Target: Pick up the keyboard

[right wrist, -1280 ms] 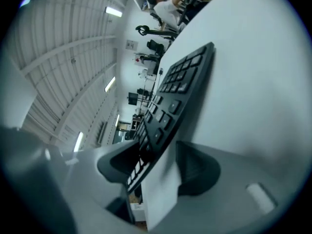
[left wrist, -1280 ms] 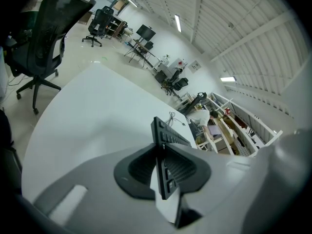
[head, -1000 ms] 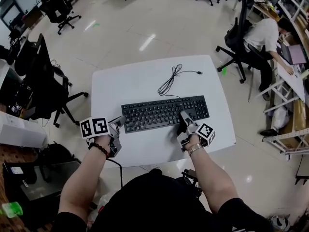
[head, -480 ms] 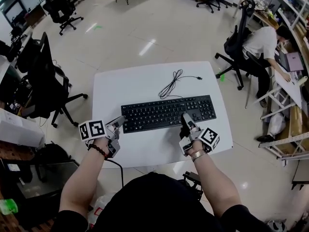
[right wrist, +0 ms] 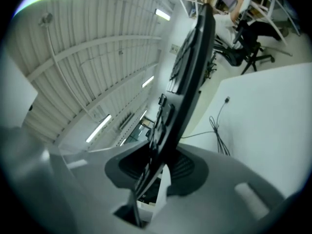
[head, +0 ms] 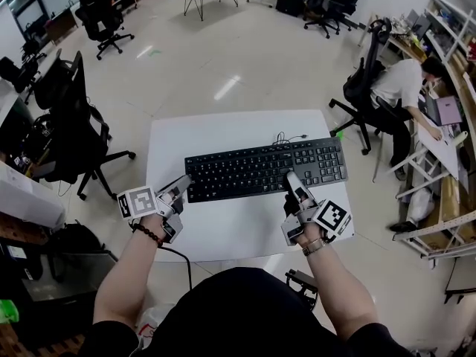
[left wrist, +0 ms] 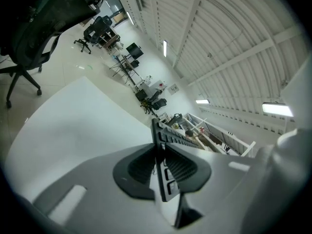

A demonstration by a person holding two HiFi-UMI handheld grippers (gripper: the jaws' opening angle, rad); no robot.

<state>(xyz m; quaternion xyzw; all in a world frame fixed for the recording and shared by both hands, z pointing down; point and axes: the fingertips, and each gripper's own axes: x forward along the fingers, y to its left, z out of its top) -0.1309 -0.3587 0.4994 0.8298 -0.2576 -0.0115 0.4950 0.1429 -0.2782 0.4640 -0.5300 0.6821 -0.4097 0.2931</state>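
Keyboard (head: pixel 264 169) is in the air just above the white surface (head: pixel 223 129). The left claw (head: pixel 184 184) is pinching its left end, and the right claw (head: pixel 292 178) is closing on the front edge near the right side. The cable (head: pixel 286 136) dangles behind.

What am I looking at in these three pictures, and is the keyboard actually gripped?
No robot arm here: a person holds a two-jaw gripper in each hand. The wide picture comes from a camera on the person's head, looking down; the other two come from cameras riding on the grippers, looking along their jaws. A thin black cable lies on the white rounded table. The left gripper clamps the left end of the black plastic keyboard; the right gripper has its near edge between its jaws, which are closing on it. The keyboard seems raised off the table.
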